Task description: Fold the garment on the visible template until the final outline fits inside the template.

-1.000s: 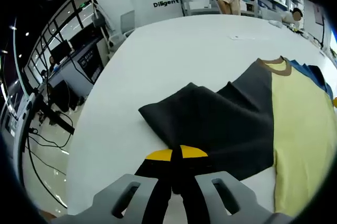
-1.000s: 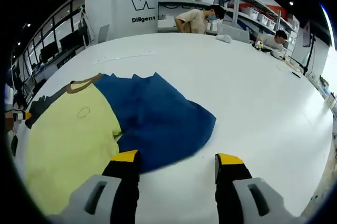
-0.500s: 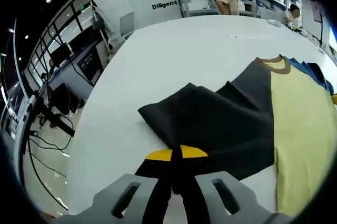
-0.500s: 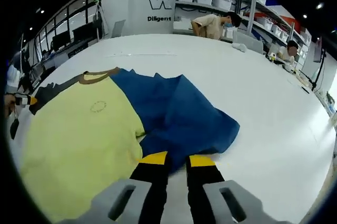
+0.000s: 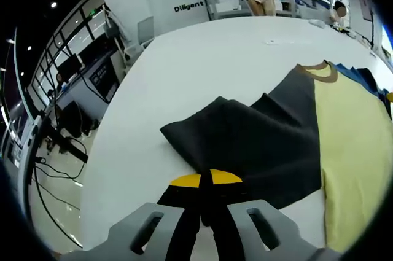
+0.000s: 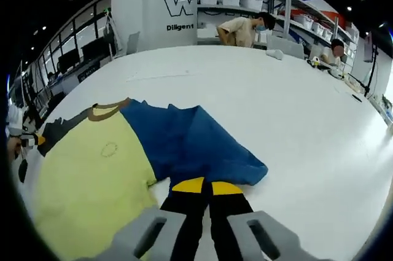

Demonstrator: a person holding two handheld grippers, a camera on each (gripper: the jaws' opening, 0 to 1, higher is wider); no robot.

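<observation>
The shirt [image 6: 104, 169] lies flat on the table [image 6: 295, 107], collar pointing away. Left tongs [image 5: 206, 178] are clamped on its grey sleeve [image 5: 245, 144]. Right tongs [image 6: 201, 185] are clamped on its blue sleeve [image 6: 196, 144].

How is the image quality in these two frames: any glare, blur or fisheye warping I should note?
Left gripper view: even lighting, the white table bright but not blown out; the dark sleeve stays sharp, while straight edges bow toward the rim. Right gripper view: ceiling spots flare slightly, the blue sleeve and yellow panel are crisp, and the shelving curves with the lens.
</observation>
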